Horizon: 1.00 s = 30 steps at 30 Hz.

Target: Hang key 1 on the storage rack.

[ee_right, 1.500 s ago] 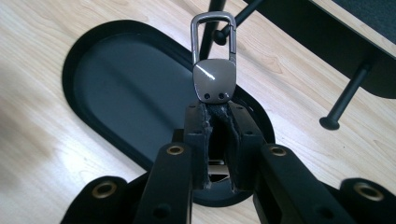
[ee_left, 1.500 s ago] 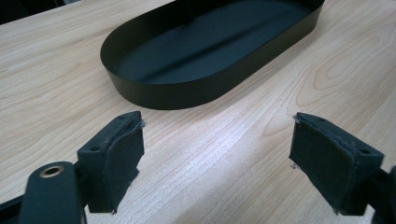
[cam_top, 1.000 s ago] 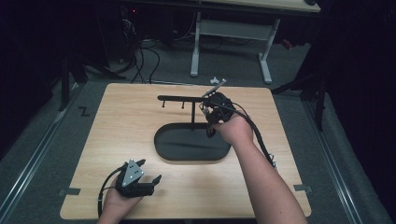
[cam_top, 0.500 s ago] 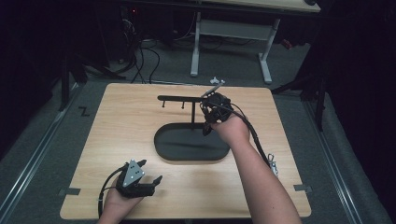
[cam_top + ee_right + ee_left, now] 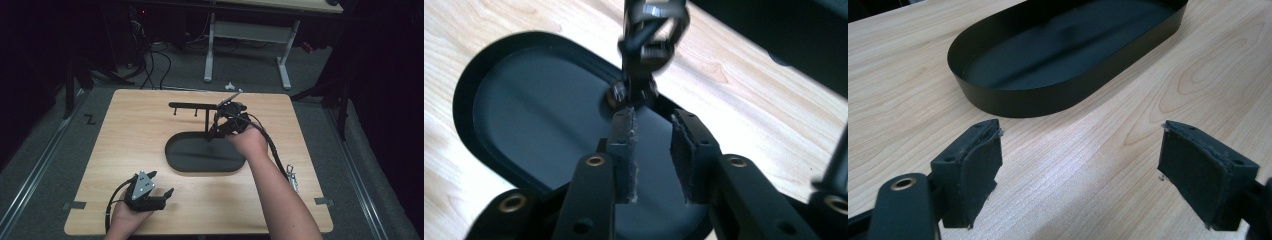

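— What is the right gripper (image 5: 653, 150) doing?
— Its jaws have just been opening. Nothing sits between them. The black stand's post (image 5: 640, 65) is just ahead of the tips, rising from the oval tray (image 5: 524, 120).
— And the left gripper (image 5: 1080, 170)?
— Wide apart, empty. The tray lies ahead of it.

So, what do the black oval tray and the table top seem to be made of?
The oval tray looks like thin sheet metal painted matte black: its wall is thin, even and sharp-edged, with only a dull sheen on the floor; hard plastic cannot be excluded. The table top looks like light wood or a wood-pattern laminate: grain lines and a knot figure show, with a smooth satin surface.
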Available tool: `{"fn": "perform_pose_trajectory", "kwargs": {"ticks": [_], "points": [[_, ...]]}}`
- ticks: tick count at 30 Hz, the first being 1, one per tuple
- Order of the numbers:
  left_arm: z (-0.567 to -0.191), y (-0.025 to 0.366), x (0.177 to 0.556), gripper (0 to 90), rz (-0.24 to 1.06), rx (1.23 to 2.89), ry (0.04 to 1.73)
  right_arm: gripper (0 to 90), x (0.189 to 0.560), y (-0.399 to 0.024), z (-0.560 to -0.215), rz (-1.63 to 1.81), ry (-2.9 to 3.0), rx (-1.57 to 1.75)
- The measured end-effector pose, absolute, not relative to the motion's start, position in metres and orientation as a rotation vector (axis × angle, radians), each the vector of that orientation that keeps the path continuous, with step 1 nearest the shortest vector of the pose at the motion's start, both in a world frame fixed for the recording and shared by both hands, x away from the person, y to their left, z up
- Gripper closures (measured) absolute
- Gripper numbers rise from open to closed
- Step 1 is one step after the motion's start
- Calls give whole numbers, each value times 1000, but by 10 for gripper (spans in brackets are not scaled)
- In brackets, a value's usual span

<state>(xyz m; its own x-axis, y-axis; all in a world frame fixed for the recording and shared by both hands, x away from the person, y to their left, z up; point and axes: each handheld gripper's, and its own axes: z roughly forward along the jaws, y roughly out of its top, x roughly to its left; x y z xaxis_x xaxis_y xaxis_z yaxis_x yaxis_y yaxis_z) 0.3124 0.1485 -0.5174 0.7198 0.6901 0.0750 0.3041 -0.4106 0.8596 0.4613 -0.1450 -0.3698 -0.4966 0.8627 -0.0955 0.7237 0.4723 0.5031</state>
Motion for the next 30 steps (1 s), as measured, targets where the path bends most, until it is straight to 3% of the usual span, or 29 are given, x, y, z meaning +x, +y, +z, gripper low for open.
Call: {"fn": "perform_pose_trajectory", "kwargs": {"ticks": [8,30], "points": [[-518,145,312,179,535,2017,750,583,432,-171,-377,597,2398,1356],[-519,142,310,179,533,2027,749,481,364,-244,-430,631,2407,1431]]}}
